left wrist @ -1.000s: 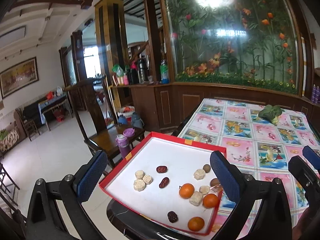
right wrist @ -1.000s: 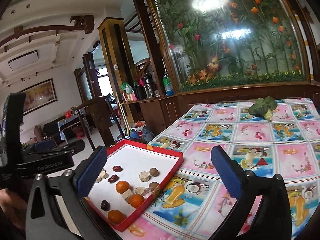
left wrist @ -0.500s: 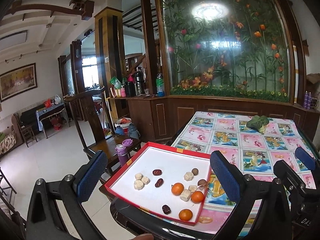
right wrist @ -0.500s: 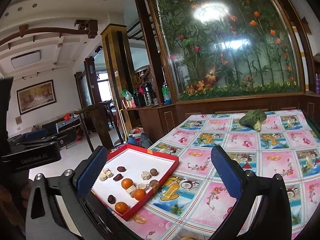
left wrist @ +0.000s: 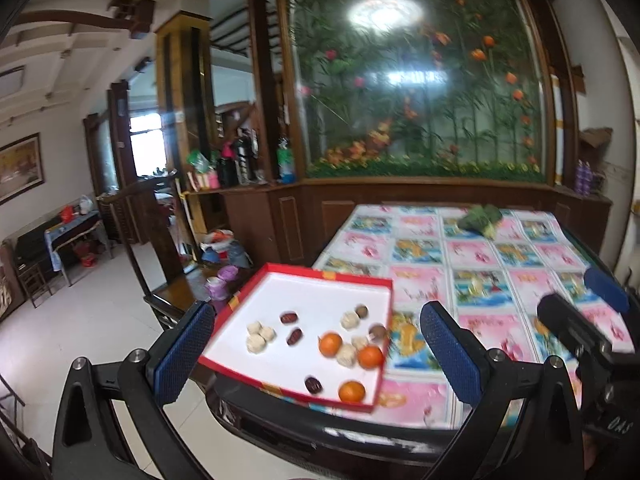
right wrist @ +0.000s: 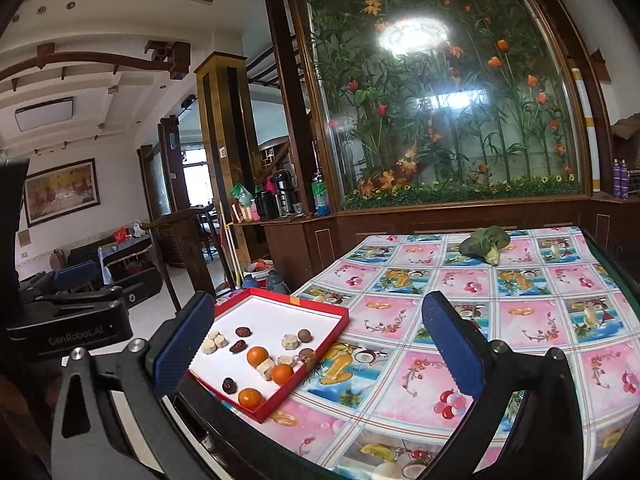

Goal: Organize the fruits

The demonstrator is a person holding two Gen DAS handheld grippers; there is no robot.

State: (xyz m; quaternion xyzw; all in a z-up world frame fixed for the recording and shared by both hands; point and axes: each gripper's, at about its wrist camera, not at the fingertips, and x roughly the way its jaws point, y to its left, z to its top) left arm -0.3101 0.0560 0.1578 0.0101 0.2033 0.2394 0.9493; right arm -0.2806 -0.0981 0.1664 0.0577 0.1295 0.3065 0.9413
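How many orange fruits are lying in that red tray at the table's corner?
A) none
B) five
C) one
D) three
D: three round orange fruits lie in the red tray, among dark dates and pale lumps; the left wrist view shows the same three.

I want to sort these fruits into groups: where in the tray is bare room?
The red-rimmed white tray is bare along its far half. Its near right corner is crowded: three oranges, pale round pieces and brown balls.
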